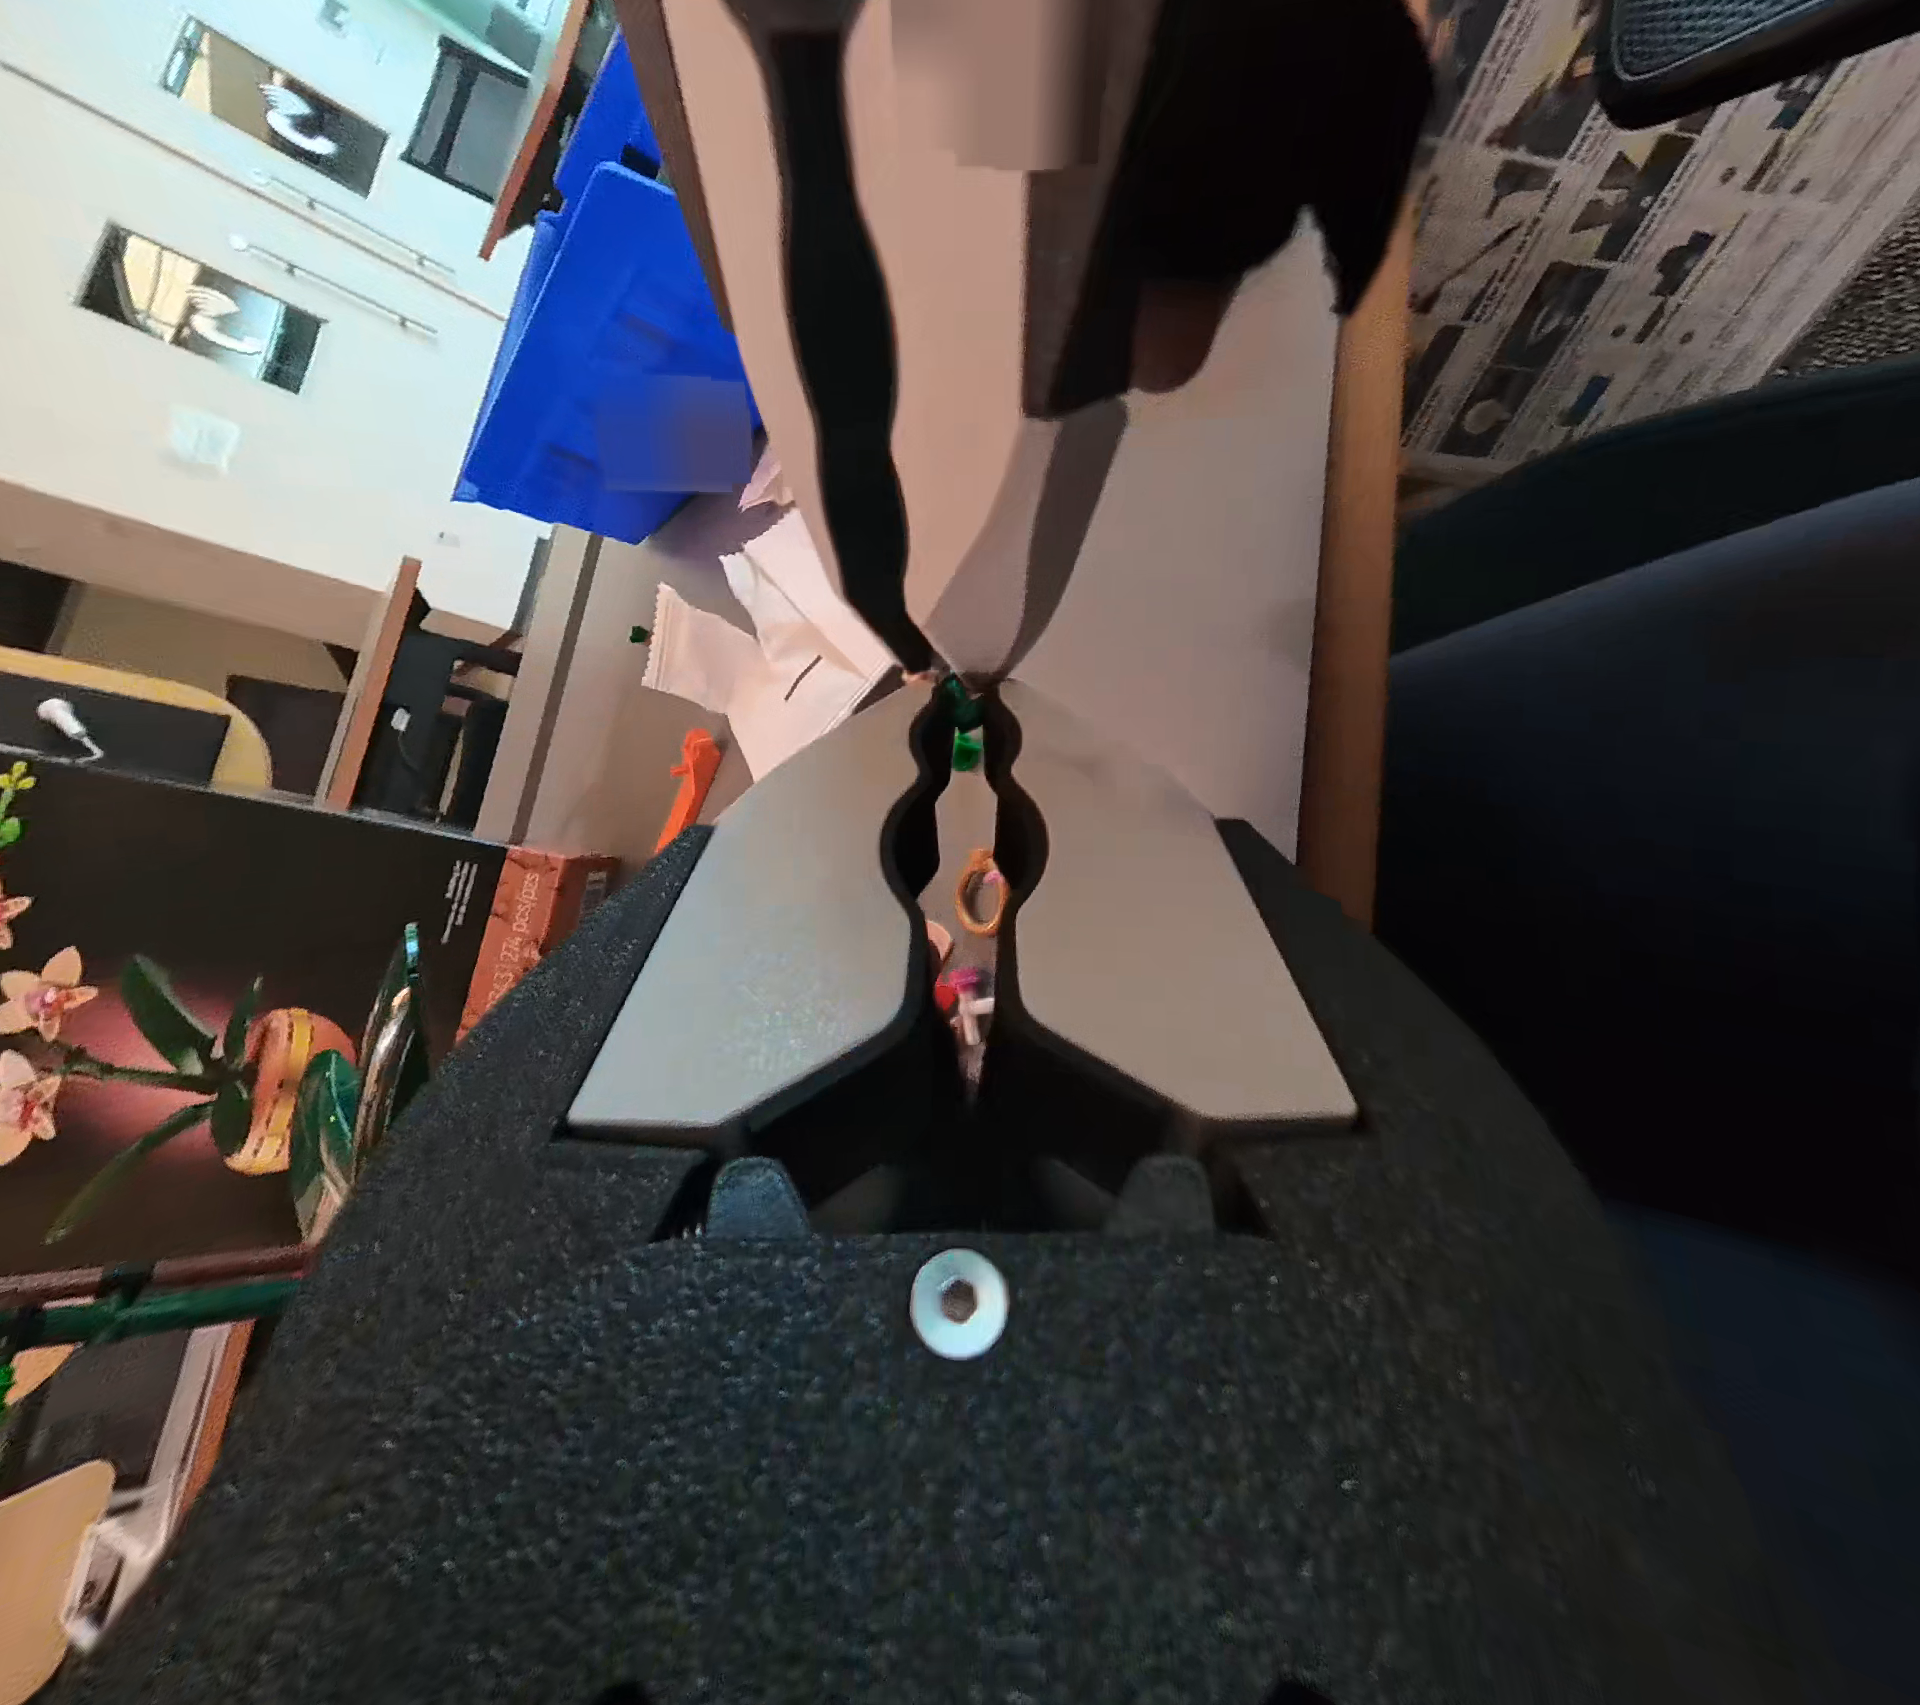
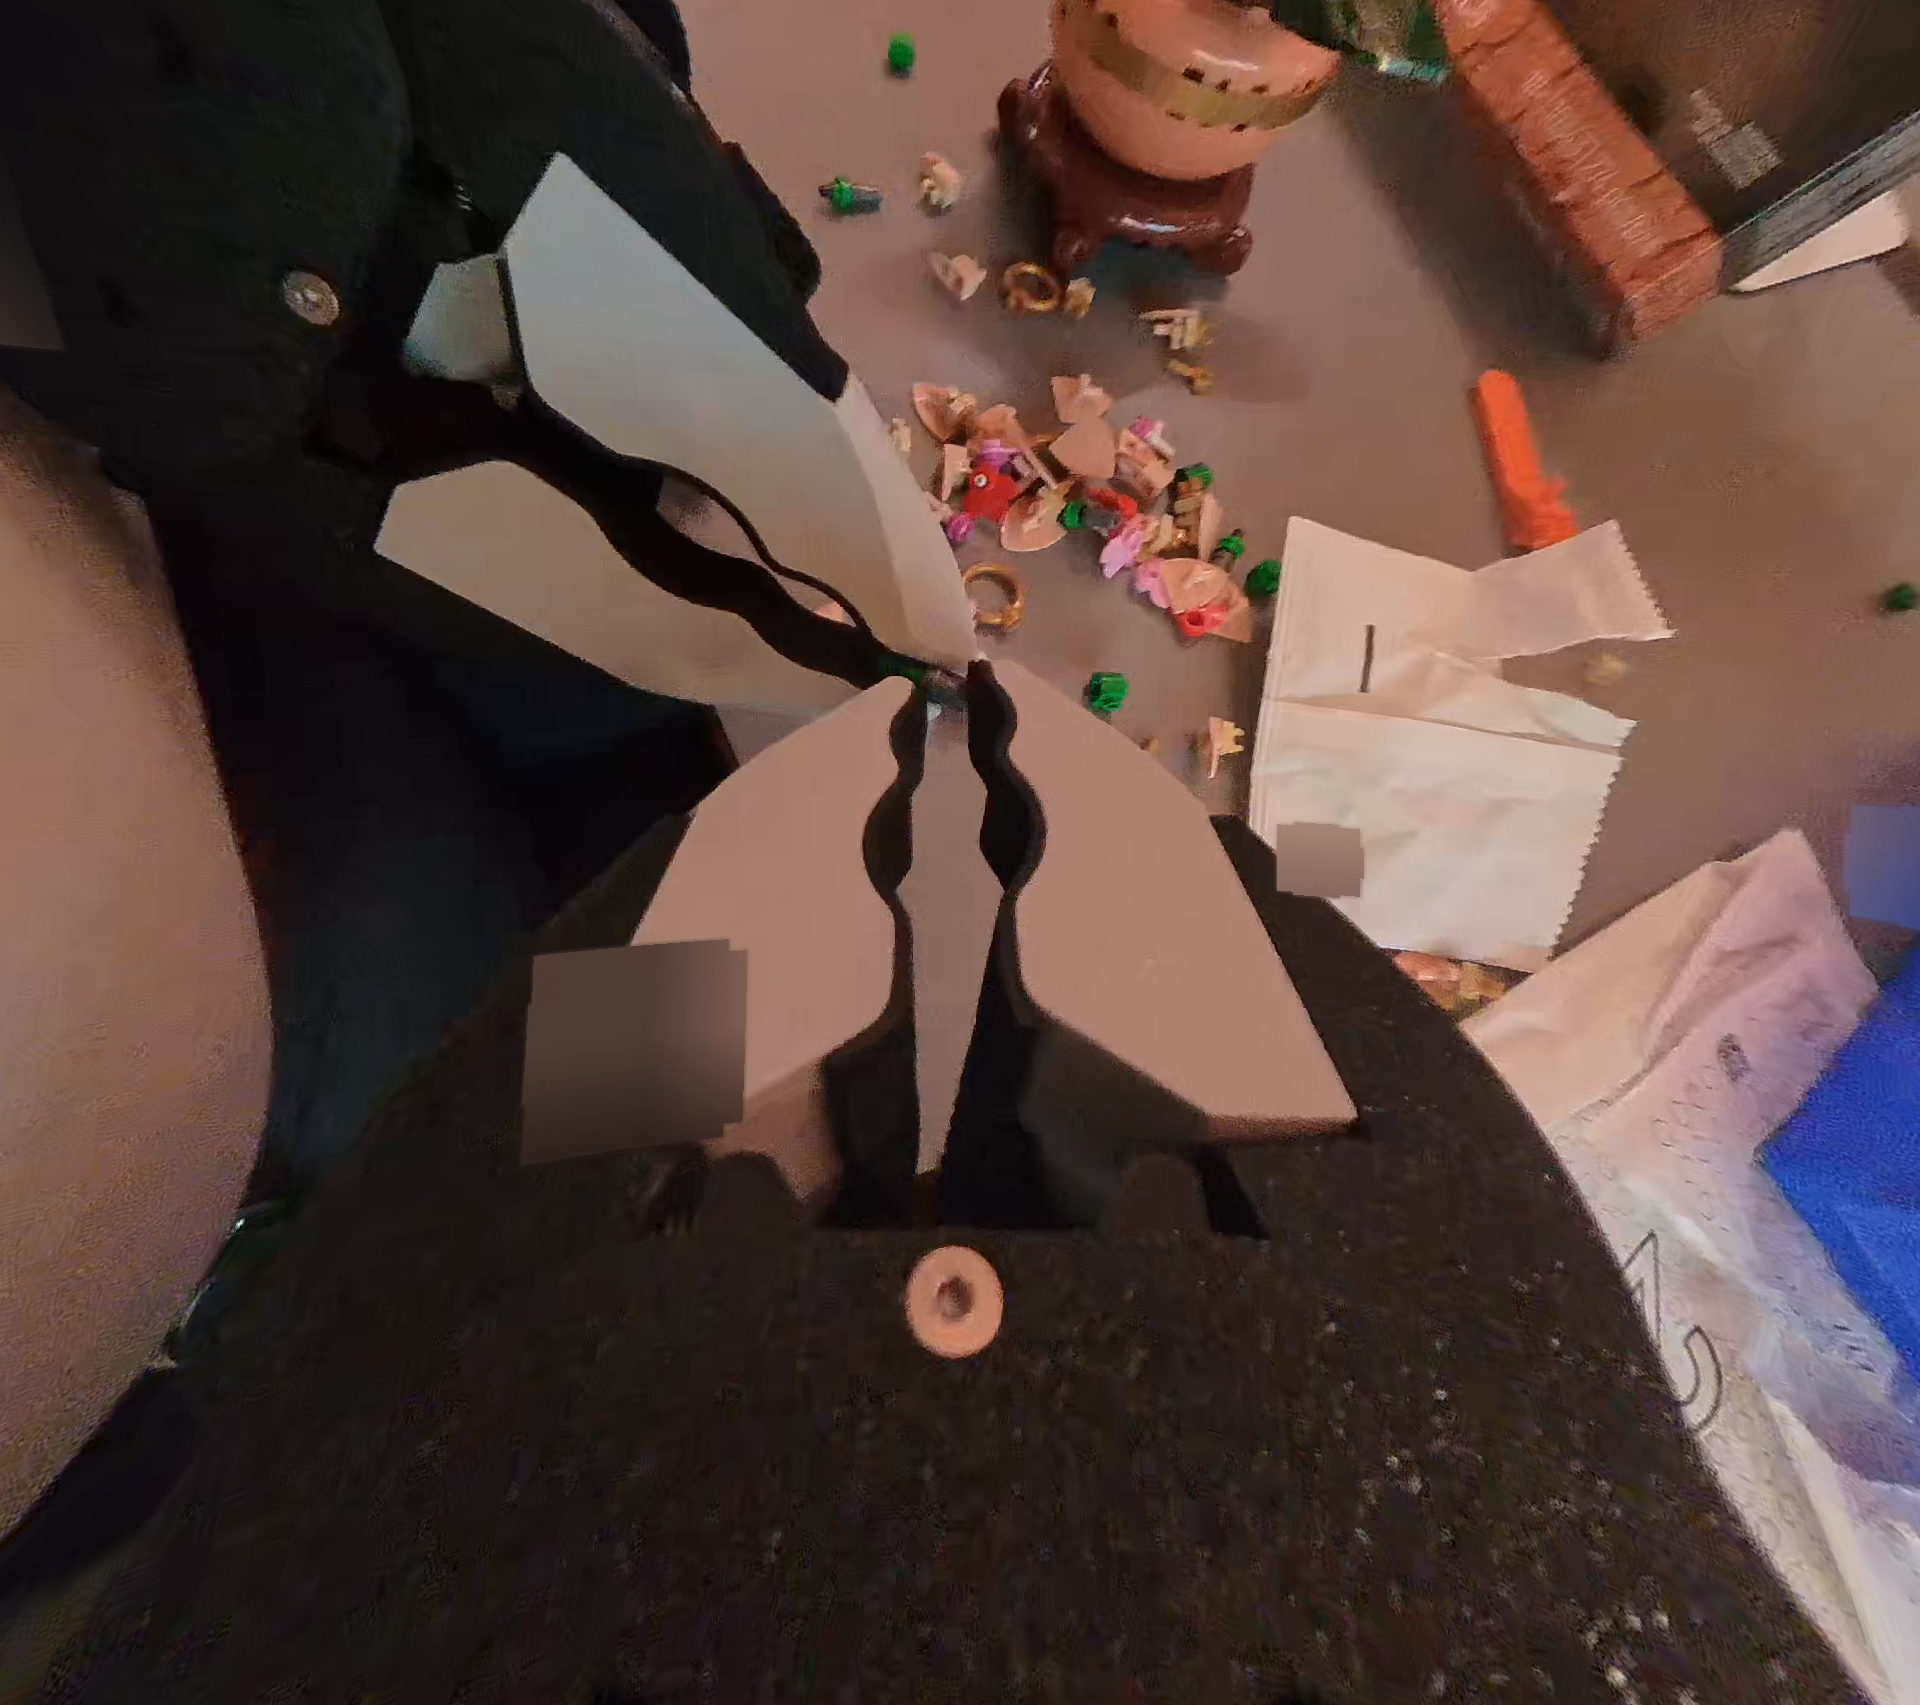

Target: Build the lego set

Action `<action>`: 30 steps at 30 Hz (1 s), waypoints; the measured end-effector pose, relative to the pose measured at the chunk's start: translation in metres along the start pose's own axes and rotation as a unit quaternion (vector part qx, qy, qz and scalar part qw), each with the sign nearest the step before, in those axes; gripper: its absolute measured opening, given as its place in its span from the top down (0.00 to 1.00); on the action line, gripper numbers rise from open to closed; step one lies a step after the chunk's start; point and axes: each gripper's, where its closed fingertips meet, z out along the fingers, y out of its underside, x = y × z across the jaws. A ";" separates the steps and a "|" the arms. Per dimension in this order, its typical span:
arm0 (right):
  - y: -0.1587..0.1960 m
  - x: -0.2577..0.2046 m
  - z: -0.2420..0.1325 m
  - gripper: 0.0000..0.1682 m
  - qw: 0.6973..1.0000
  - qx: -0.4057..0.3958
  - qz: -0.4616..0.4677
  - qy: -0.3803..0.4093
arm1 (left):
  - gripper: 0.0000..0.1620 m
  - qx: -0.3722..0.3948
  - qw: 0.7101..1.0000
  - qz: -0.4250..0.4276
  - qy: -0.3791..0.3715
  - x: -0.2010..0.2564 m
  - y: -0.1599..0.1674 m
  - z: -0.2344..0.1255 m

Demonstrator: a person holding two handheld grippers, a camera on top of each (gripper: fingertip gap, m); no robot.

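Observation:
My left gripper (image 1: pixel 961 705) is shut on a small green lego piece (image 1: pixel 964 725) and holds it above the table. My right gripper (image 2: pixel 943 687) is shut on a tiny pale piece (image 2: pixel 940 705). The two grippers meet tip to tip, and the pale piece touches the green piece (image 2: pixel 900 670). The right gripper (image 1: pixel 935 668) comes in from the top of the left wrist view. The left gripper (image 2: pixel 904 663) comes in from the upper left of the right wrist view. A lego flower pot with green leaves (image 2: pixel 1174 55) stands on a brown base at the back.
A pile of loose tan, pink, red and green pieces (image 2: pixel 1091 492) and a gold ring (image 2: pixel 994 595) lie on the grey table. An orange brick separator (image 2: pixel 1522 460), torn white bags (image 2: pixel 1434 751), the set's box (image 2: pixel 1766 45) and a blue bin (image 2: pixel 1860 1167) are to the right.

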 end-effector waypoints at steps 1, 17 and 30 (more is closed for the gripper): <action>0.001 0.000 0.000 0.96 1.000 -0.004 0.005 -0.018 | 0.97 0.002 1.000 -0.001 0.000 0.000 0.000 0.000; -0.002 0.021 0.011 1.00 0.990 -0.026 0.024 0.136 | 0.97 -0.023 0.999 -0.017 -0.027 -0.006 0.011 -0.007; -0.021 0.005 -0.002 0.93 0.971 0.092 0.178 -0.131 | 0.97 0.002 0.998 -0.042 -0.041 -0.013 0.011 -0.013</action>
